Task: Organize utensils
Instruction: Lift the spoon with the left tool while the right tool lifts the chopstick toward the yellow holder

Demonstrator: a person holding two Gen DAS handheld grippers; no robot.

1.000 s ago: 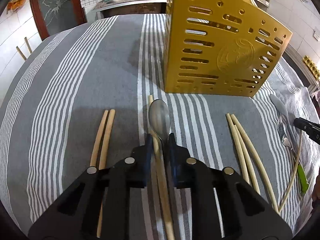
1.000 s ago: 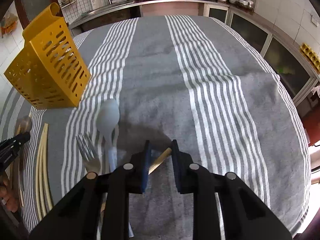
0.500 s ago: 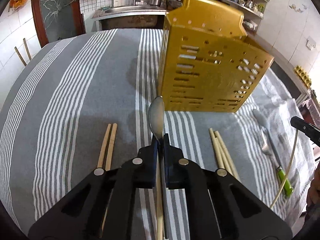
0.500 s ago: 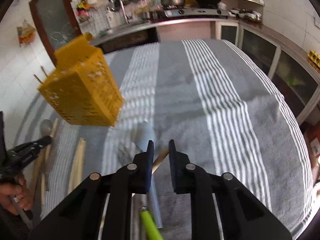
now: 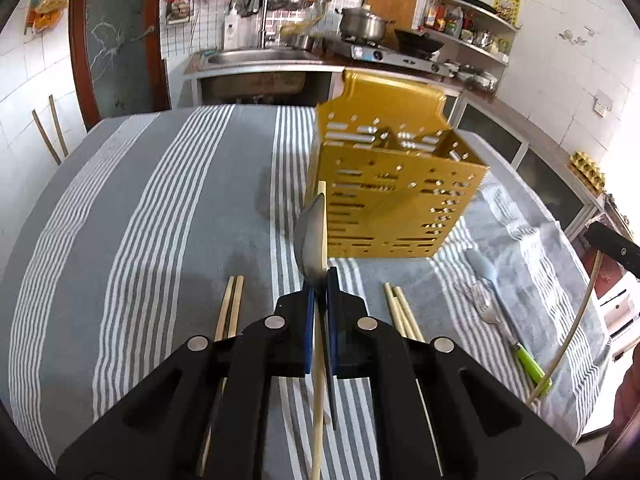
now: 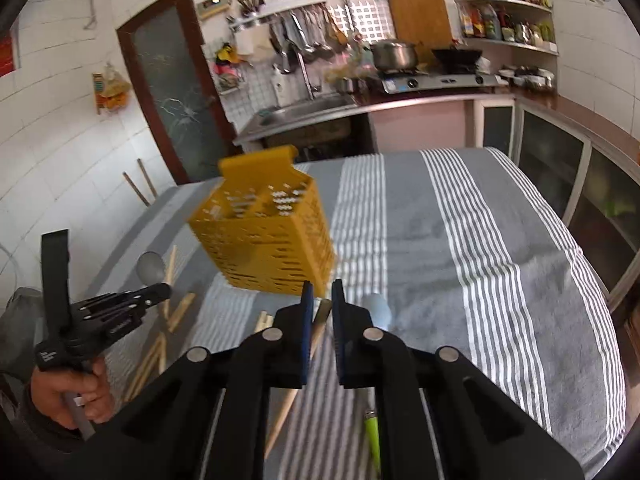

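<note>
My left gripper (image 5: pixel 319 294) pinches a metal spoon (image 5: pixel 310 240) and chopstick (image 5: pixel 319 360); my right gripper (image 6: pixel 320 308) pinches another chopstick (image 6: pixel 316 334).

My left tongs (image 5: pixel 319 300) pinch a metal spoon (image 5: pixel 310 240) plus one chopstick (image 5: pixel 320 344), both lifted, bowl edge-on, in front of yellow slotted caddy (image 5: pixel 394 184), upright on striped cloth. My right tongs (image 6: pixel 320 312) hold another chopstick (image 6: pixel 316 338), slanted. Lying flat: chopstick pair (image 5: pixel 230 308) left, more chopsticks (image 5: pixel 402 312) right, then fork (image 5: pixel 486 308), pale blue spoon (image 5: pixel 486 276), w/ green handle (image 5: pixel 532 364) nearby.
</note>
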